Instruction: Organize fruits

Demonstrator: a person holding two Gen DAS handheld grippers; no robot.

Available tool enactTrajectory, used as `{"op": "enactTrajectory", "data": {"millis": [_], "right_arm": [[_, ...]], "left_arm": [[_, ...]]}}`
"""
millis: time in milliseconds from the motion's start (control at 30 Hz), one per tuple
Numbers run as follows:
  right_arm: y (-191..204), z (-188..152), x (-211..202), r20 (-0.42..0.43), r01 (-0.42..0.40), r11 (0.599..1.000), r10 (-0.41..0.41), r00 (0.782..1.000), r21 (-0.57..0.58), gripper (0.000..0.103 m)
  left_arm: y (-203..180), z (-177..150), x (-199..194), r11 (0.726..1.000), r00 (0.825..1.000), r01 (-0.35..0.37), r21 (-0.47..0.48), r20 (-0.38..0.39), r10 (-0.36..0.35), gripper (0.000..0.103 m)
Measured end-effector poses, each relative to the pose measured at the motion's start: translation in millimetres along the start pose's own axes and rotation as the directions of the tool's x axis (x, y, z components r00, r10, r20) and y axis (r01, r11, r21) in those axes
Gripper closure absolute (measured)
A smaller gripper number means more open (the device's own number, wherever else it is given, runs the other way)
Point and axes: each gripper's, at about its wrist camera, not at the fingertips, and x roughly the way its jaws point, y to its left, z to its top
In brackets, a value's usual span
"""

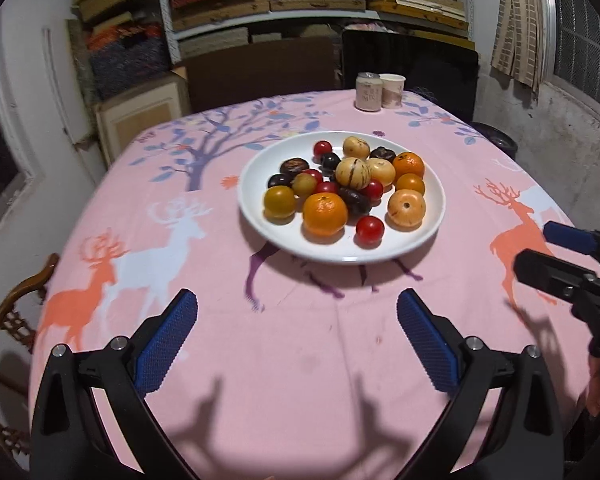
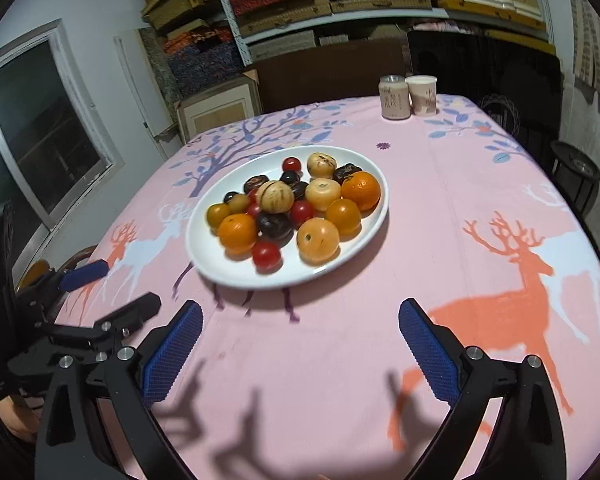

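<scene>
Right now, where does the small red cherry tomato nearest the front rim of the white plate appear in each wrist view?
Left wrist view: the small red cherry tomato sits just right of centre, at the round white plate's near rim.
Right wrist view: the same tomato sits left of centre, again at the near rim.
Shared landmark: the large orange mandarin directly to its left in both.

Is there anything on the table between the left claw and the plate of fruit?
No, just bare pink tablecloth. In the left wrist view, nothing lies between the open left claw and the white plate, only printed deer and shadows.
</scene>
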Motion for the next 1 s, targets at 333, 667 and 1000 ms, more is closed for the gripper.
{"op": "enactTrajectory", "data": {"millis": [333, 667, 1000], "right_arm": [[27.1, -58.2, -96.2, 0.110, -0.013, 1.000, 0.014, 0.994, -0.009, 0.004], [44.3, -71.4, -121.3, 0.141, -0.002, 0.999, 0.006, 0.990, -0.034, 0.004], [41.8, -71.0, -112.6, 0.120, -0.009, 1.000, 0.012, 0.993, -0.019, 0.004]], "left_arm": [[0.6, -52.4, -101.4, 0.997, 0.994, 0.040, -0.060, 0.109, -0.034, 0.005], [0.5, -67.2, -131.5, 0.999, 0.984, -0.030, -0.045, 0.175, 0.037, 0.005], [9.9, -62.2, -114.7, 0.993, 0.985, -0.087, -0.075, 0.141, 0.097, 0.005]]}}
